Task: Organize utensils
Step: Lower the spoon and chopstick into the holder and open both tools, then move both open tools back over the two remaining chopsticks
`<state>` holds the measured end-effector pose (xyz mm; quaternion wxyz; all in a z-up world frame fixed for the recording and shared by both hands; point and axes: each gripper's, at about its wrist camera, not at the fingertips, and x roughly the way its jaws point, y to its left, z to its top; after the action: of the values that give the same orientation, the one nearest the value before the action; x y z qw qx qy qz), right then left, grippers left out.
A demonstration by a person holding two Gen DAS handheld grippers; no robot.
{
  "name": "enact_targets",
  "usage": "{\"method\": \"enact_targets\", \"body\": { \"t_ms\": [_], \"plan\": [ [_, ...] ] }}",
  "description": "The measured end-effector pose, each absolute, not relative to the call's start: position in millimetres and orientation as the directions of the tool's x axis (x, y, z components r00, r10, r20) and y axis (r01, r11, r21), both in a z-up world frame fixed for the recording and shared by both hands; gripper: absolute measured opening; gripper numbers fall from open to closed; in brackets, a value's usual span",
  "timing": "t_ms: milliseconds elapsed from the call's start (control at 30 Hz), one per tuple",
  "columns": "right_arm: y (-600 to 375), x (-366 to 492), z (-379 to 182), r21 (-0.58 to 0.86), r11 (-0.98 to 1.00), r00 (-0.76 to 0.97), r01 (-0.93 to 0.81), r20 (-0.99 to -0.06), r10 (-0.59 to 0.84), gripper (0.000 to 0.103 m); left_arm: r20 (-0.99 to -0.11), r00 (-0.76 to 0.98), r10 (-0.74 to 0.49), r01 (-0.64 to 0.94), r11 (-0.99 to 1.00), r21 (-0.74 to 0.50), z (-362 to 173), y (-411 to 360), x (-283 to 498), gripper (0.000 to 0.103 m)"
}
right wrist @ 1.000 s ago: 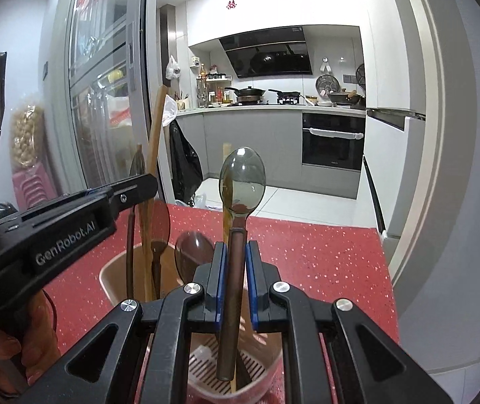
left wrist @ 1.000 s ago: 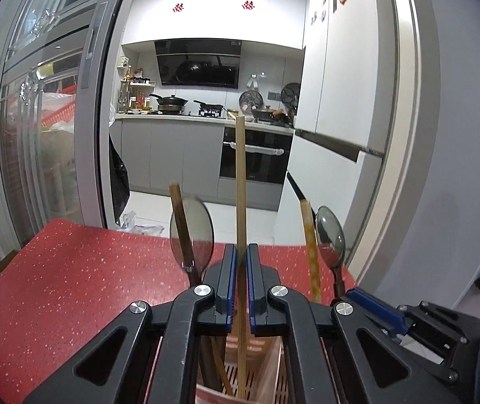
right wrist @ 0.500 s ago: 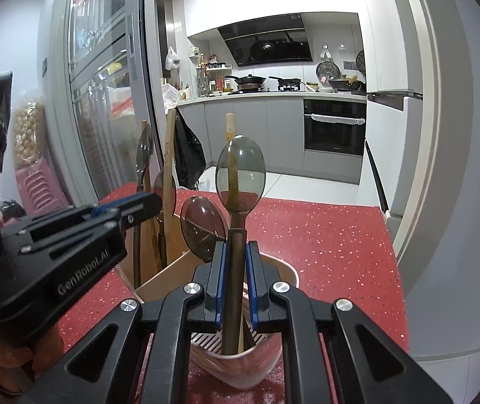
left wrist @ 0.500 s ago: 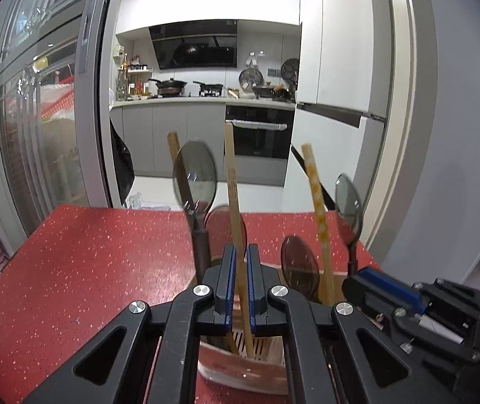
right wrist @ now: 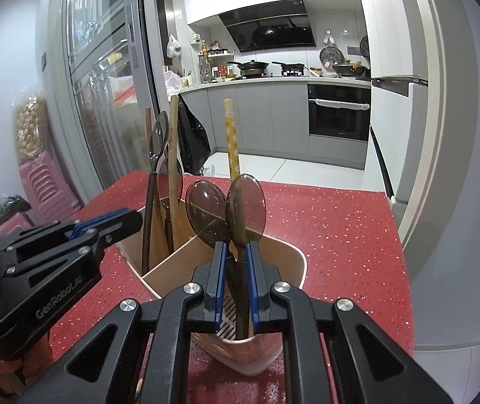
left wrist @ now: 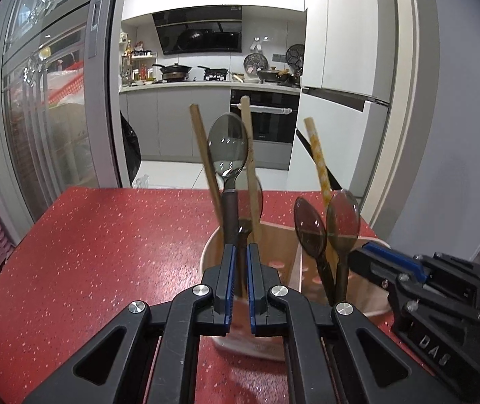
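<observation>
Left wrist view: the left gripper [left wrist: 240, 271] hung low over the near rim of the utensil holder [left wrist: 206, 252], its jaws parted by a narrow gap and pinching nothing. The plain chopstick [left wrist: 248, 155] that they had clamped half a second before now stood free just beyond the fingertips, leaning in the compartment straight ahead of them.

Right wrist view: the right gripper [right wrist: 236, 269] showed the same change. Its jaws were slightly spread. The smoky spoon [right wrist: 246, 208] that they had held had dropped lower, its handle reaching the slotted floor just beyond the tips. The left wrist view placed those tips short of the handle, so the spoon appeared released.

Judged from this, both deliveries were complete and each gripper was free to draw back. No loose utensil showed on the red table [left wrist: 105, 235], so the sorting seemed at or near its end.

Count:
- One holder, split by a divider [right wrist: 172, 262] into two compartments.
- Four spoons. Two stood ahead of the left jaws, the tall spoon [left wrist: 228, 148] and one half hidden behind the plain chopstick. Two stood ahead of the right jaws, bowls touching.
- Three chopsticks. Two plain ones stood ahead of the left jaws. One patterned chopstick [right wrist: 231, 141] stood beyond the right jaws.
</observation>
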<state>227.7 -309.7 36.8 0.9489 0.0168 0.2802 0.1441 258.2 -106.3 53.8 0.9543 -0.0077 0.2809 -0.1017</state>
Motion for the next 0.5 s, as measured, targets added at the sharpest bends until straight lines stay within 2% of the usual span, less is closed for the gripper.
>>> {"method": "enact_targets", "body": {
  "t_ms": [133, 500],
  "plan": [
    [-314.6, 220.7, 43.3, 0.149, 0.955, 0.798, -0.257, -0.524, 0.296, 0.05, -0.545, 0.816, -0.192, 0.187, 0.98, -0.065, 52.8, -100.7, 249.5, 0.032],
    [-309.8, 175.0, 63.0, 0.179, 0.946, 0.791, -0.27, -0.518, 0.324, 0.075, -0.59, 0.788, -0.173, 0.171, 0.983, -0.06, 50.5, -83.6, 218.8, 0.032]
  ]
}}
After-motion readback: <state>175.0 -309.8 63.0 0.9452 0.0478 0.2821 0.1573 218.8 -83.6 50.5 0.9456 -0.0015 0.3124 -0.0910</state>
